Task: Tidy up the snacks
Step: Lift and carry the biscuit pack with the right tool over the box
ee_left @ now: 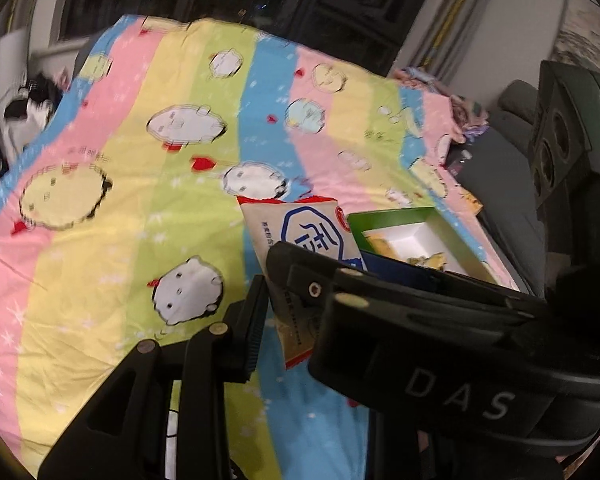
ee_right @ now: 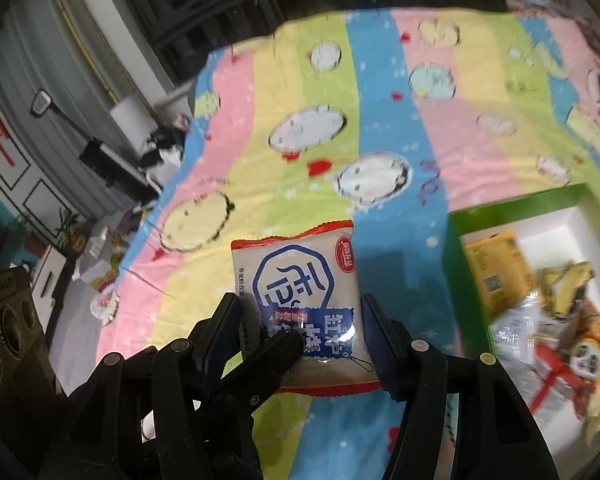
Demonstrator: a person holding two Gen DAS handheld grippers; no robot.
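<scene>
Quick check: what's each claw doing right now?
Left claw: closed, apparently pinching the snack packet near its lower edge.
Right claw: closed on the same packet, gripping its two sides.

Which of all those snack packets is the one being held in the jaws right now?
The white packet with the blue emblem and red edges, up in the right gripper. The yellow pack and the rest lie loose in the green box.

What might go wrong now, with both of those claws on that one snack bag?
1. The right gripper and the left gripper both grip the snack packet; if the hands drift apart, it may tear or get crushed.
2. The packet hangs over the bedspread, left of the green box; a slip would likely land it outside.
3. The box already looks crowded, so it may not lie flat.
</scene>
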